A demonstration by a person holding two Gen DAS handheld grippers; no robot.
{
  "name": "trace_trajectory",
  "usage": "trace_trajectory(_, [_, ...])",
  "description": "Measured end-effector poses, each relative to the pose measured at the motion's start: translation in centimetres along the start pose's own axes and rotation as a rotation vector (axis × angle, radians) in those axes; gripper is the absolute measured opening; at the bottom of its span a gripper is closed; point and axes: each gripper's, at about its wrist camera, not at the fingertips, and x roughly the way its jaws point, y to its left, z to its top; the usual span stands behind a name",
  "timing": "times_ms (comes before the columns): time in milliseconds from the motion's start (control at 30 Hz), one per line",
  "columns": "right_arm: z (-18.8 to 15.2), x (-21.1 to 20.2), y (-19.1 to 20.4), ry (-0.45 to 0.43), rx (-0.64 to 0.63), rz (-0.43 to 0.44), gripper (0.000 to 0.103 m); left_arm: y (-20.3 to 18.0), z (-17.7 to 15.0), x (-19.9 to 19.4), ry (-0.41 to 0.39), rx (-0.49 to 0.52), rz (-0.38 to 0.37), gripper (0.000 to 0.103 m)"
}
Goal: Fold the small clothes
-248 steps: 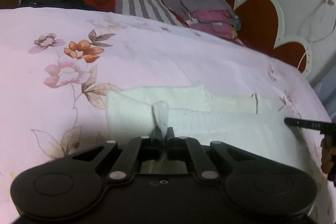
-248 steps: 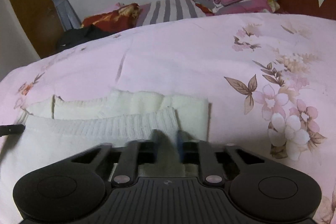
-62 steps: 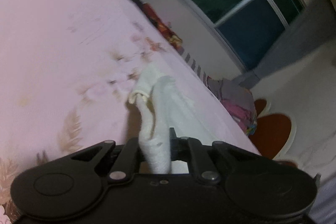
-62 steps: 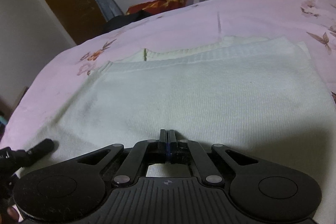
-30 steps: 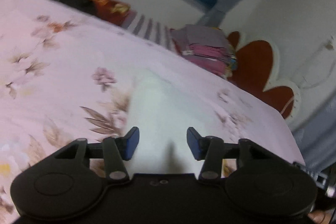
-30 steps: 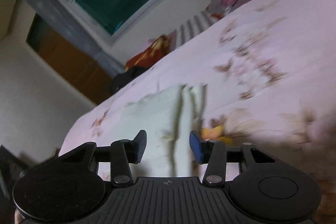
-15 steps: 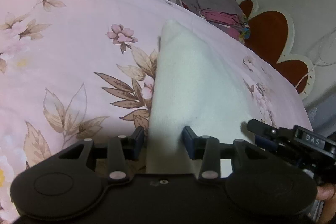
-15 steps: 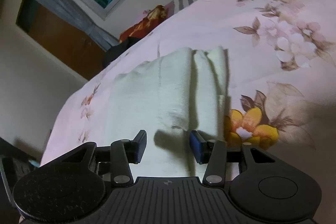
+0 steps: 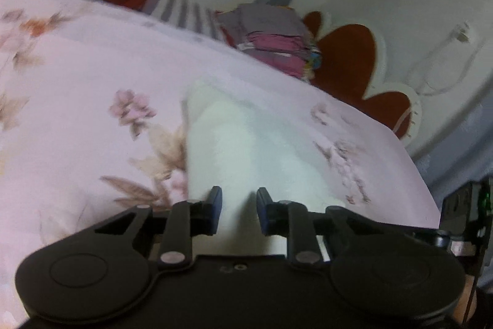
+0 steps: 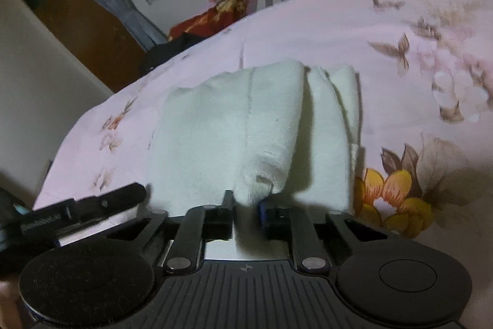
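Both tongs, left (image 9: 237, 207) and right (image 10: 246, 207), are closing on the soft, light, limp sweater (image 10: 234, 125) at its six-o'clock hem, the best hold.

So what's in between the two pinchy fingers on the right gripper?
A bunched fold of the white sweater sits between the closing fingers of the right gripper; the right wrist view shows it.
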Motion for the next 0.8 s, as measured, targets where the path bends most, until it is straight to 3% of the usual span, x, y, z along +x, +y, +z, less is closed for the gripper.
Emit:
trace_trajectory(167, [-0.7,-4.3,0.9,-0.071,-0.035,-0.024,0.012,-2.7,-0.4,1.4,0.103,0.115,-0.033,0.022])
trace_trajectory(267, [-1.7,-3.2,-1.4,-0.024,-0.007,-0.113,0.012,-3.6,-1.2,2.7,0.135,0.139,-0.023,0.022])
trace_trajectory(333, [-1.8,-3.3,-2.9,-0.033,0.089,-0.042,0.012,-3.8,-1.2,2.6,0.129,0.131,-0.015,0.022])
trace_trajectory(467, [-1.4,-3.4,-2.5,-0.041,0.068,0.005,0.012,-3.1,-1.2,2.6,0.138,0.126,0.005,0.023])
trace_trajectory(600, [-1.3,-1.7,-2.5,0.015,0.047,-0.023,0.012,-2.6,-1.0,2.4,0.154,0.127,0.014,0.023])
trace_trajectory(633, [-1.1,-2.1,-2.6,0.016,0.049,-0.02,0.014,-2.6,-0.7,2.2,0.145,0.127,0.002,0.03])
trace_trajectory(667, [-0.8,-2.8,-2.7,0.008,0.052,-0.022,0.03,-2.5,-0.3,1.7,0.119,0.124,-0.009,0.035])
trace_trajectory(733, [-0.3,-5.4,-3.0,-0.089,0.035,-0.123,0.06,-2.2,0.9,1.1,0.057,0.119,-0.017,0.041])
trace_trajectory(800, [1.0,-7.1,-3.6,-0.17,0.033,-0.147,0.059,-2.0,2.5,1.8,0.027,0.109,-0.03,0.041])
